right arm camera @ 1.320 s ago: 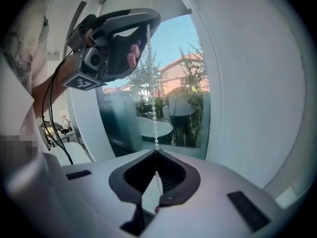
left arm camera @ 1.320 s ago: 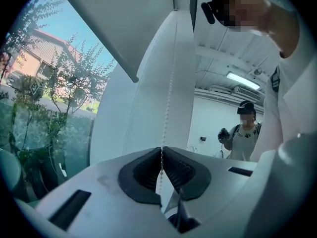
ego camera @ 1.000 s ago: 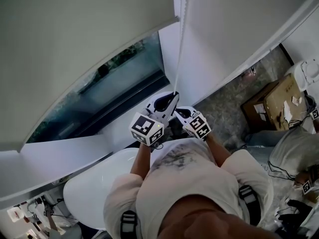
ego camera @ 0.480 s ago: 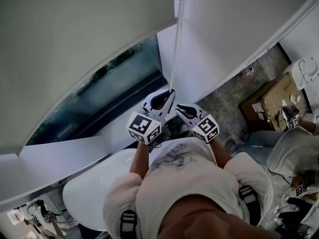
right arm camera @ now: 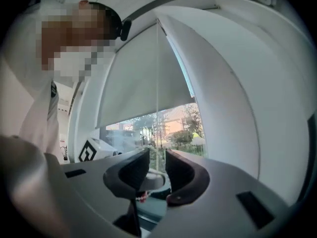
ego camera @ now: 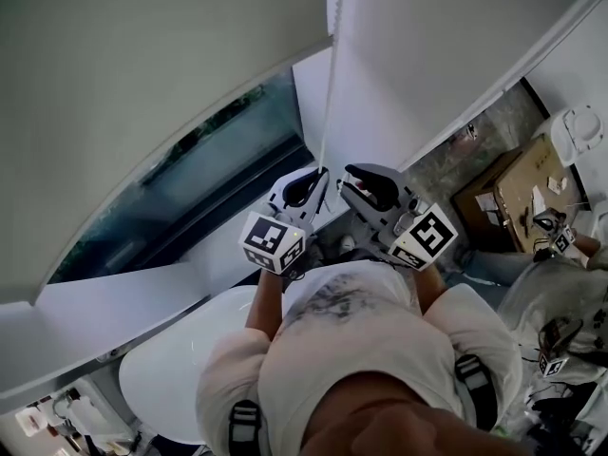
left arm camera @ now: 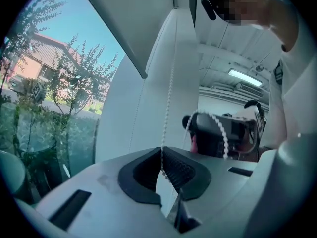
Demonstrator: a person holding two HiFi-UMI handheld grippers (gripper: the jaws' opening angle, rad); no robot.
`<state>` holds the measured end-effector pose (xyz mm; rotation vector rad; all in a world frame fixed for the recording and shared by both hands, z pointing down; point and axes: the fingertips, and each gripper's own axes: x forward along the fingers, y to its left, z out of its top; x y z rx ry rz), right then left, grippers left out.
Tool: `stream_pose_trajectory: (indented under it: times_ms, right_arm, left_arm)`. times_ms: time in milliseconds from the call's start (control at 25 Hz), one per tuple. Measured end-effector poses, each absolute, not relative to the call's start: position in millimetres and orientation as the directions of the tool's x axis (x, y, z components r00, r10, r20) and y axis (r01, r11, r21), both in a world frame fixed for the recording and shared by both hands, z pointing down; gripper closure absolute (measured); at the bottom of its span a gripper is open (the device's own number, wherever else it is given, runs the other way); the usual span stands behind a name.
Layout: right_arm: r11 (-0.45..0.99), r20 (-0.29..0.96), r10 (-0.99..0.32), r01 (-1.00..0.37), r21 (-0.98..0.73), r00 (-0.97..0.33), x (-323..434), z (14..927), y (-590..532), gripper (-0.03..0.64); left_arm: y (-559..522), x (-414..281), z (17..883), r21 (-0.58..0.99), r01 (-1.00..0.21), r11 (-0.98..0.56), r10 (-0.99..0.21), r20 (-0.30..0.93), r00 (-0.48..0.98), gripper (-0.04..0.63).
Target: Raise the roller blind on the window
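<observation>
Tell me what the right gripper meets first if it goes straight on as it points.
Probably the bead chain, which hangs in line with the gap between the open jaws of the right gripper; how far ahead is unclear. Beyond it lies the window glass.

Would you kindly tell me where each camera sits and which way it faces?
Head view: head-mounted, steeply down at left claw, right claw, bead chain; shirt, forearms show.
Left gripper view: on left claw, up along jaws shut on bead chain; sleeve shows.
Right gripper view: on right claw, up at roller blind; jaws apart; shirt shows.
All share bead chain.
</observation>
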<state>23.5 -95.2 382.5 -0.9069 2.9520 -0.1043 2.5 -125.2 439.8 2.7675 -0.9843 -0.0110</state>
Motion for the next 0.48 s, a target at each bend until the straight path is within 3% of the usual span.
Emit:
stream_pose_trajectory:
  times_ms: [200,480]
  right_arm:
    - [0.839,-0.101,-0.543,-0.543,-0.029,-0.834,14.8,326.1,-108.3,0.466]
    - [0.859,-0.096,-0.506,-0.511,0.036,-0.857,-2.9,289.2,-118.1,0.466]
  left_arm:
    - [-126.7,7.1,441.4,0.189,-0.623,-0.759,-0.623,0.065,0.779,0.58]
    - [-124.9,8.9,439.8,0.195,-0.625,-0.756,-0.626,0.061,0.777,0.58]
